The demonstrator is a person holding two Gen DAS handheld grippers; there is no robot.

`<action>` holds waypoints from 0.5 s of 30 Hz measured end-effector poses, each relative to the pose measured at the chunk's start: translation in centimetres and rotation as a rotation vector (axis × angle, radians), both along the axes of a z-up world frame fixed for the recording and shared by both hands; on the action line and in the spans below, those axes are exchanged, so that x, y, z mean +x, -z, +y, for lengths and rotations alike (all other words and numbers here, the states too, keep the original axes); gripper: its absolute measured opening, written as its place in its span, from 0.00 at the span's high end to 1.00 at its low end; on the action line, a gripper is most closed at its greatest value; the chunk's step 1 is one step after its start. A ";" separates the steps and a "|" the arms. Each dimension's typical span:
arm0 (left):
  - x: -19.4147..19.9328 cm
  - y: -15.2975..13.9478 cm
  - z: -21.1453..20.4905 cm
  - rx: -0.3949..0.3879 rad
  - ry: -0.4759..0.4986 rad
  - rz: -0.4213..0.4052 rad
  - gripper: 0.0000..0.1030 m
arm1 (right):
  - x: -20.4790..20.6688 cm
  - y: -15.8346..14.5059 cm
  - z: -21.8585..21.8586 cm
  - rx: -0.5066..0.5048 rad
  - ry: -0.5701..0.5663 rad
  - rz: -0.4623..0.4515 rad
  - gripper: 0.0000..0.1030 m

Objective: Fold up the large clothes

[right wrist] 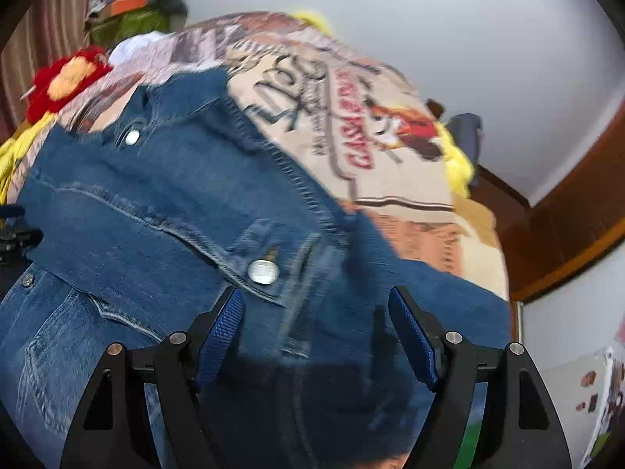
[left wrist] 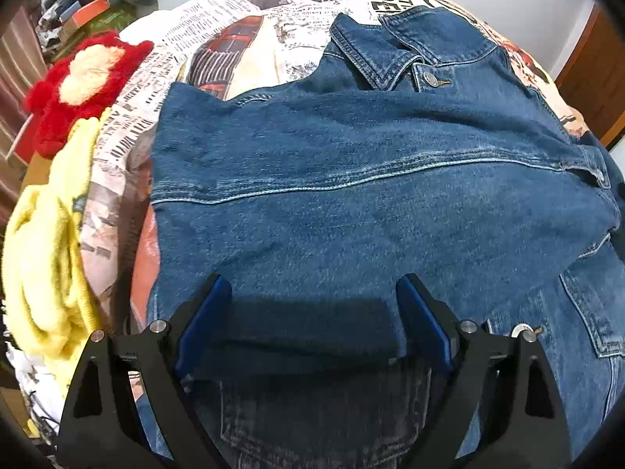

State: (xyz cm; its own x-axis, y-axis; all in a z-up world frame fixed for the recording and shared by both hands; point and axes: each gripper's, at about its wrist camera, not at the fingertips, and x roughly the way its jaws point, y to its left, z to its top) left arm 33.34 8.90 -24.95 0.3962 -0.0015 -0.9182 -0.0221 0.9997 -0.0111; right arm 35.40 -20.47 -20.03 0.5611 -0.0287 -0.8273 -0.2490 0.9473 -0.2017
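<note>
A blue denim jacket [left wrist: 351, 179] lies on the bed with a sleeve folded across its front and the collar at the far side. My left gripper [left wrist: 312, 289] is open just above the jacket's near part, with nothing between its blue pads. In the right wrist view the same jacket [right wrist: 156, 203] shows with a cuff and metal buttons [right wrist: 263, 271]. My right gripper [right wrist: 316, 301] is open over the jacket's right edge, holding nothing. That view is motion-blurred.
The bed has a printed newspaper-pattern cover [left wrist: 250, 27]. A red and cream fluffy piece [left wrist: 86, 78] and a yellow garment [left wrist: 43, 250] lie at the left edge. Clutter is stacked at the far left [left wrist: 90, 4]. A wooden door frame [right wrist: 566, 211] stands at the right.
</note>
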 end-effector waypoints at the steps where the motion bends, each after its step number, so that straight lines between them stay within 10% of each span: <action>1: -0.1 -0.4 -0.2 0.008 0.004 -0.006 0.14 | -0.4 -0.7 -0.7 0.019 0.013 -0.011 0.27; 15: 1.6 -11.7 -6.3 -0.018 0.121 -0.260 0.13 | -5.7 -9.5 -14.6 0.402 0.278 -0.127 0.20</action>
State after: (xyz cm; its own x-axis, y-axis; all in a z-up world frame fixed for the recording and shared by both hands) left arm 34.93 2.56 -13.24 0.6143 -0.0788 -0.7851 0.1034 0.9945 -0.0189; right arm 29.72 -35.04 -10.54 0.6744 0.1157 -0.7292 0.0262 0.9833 0.1802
